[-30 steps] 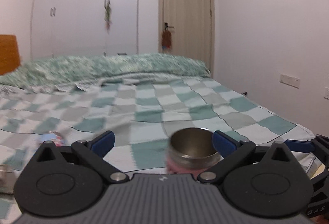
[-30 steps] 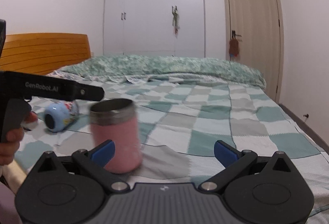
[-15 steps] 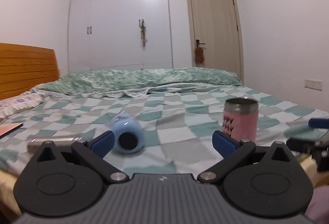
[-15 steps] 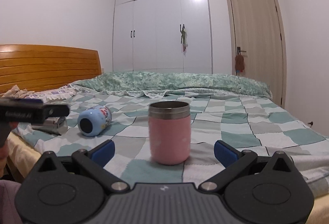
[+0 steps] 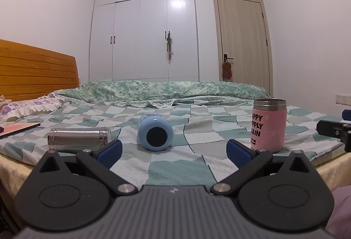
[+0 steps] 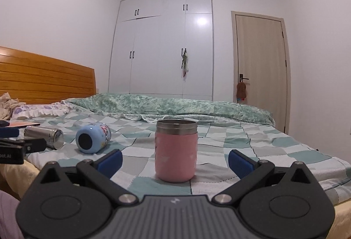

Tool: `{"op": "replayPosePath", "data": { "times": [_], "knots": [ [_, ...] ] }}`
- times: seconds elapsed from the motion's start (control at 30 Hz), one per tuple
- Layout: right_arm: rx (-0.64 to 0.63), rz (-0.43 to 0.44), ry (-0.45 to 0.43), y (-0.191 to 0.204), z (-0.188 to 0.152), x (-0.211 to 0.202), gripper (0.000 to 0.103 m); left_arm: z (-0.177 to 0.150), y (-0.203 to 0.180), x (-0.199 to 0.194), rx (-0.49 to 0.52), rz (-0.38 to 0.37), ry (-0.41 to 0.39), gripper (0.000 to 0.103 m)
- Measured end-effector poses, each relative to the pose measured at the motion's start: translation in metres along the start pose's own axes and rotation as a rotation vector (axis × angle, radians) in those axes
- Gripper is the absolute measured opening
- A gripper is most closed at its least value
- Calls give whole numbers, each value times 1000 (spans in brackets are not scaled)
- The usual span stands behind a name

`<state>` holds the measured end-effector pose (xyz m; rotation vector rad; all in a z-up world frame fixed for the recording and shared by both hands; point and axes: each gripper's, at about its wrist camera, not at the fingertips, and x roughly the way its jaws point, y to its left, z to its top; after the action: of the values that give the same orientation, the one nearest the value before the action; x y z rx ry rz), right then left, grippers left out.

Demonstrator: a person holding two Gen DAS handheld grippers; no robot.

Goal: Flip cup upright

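A pink cup point(image 6: 175, 151) with a steel rim stands upright on the checkered bed; it also shows at the right of the left wrist view point(image 5: 268, 125). A light blue cup point(image 5: 155, 132) lies on its side, its base toward me, also in the right wrist view point(image 6: 93, 138). A steel cup point(image 5: 77, 137) lies on its side to the left, also in the right wrist view point(image 6: 43, 137). My left gripper point(image 5: 173, 151) is open and empty, short of the blue cup. My right gripper point(image 6: 175, 161) is open and empty, just short of the pink cup.
The bed's near edge point(image 5: 13, 164) runs under both grippers. A flat pink book point(image 5: 19, 128) lies at the far left by a pillow point(image 5: 28, 107). A folded green quilt point(image 5: 175, 92) lies across the back. Wardrobe point(image 5: 144, 30) and door point(image 5: 243, 46) stand behind.
Both grippers have pulled back from the pink cup and dropped lower. The pink cup, blurred between them a second ago, now stands still and upright, free of both.
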<state>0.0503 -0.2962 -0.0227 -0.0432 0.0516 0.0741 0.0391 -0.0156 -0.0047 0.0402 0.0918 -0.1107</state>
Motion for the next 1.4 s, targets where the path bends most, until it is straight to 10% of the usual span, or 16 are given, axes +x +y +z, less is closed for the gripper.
{"op": "replayPosePath", "data": {
  "times": [1.4],
  "knots": [
    [-16, -1, 0, 1, -2, -3, 103, -5, -2, 1, 1, -9, -4, 103]
  ]
}}
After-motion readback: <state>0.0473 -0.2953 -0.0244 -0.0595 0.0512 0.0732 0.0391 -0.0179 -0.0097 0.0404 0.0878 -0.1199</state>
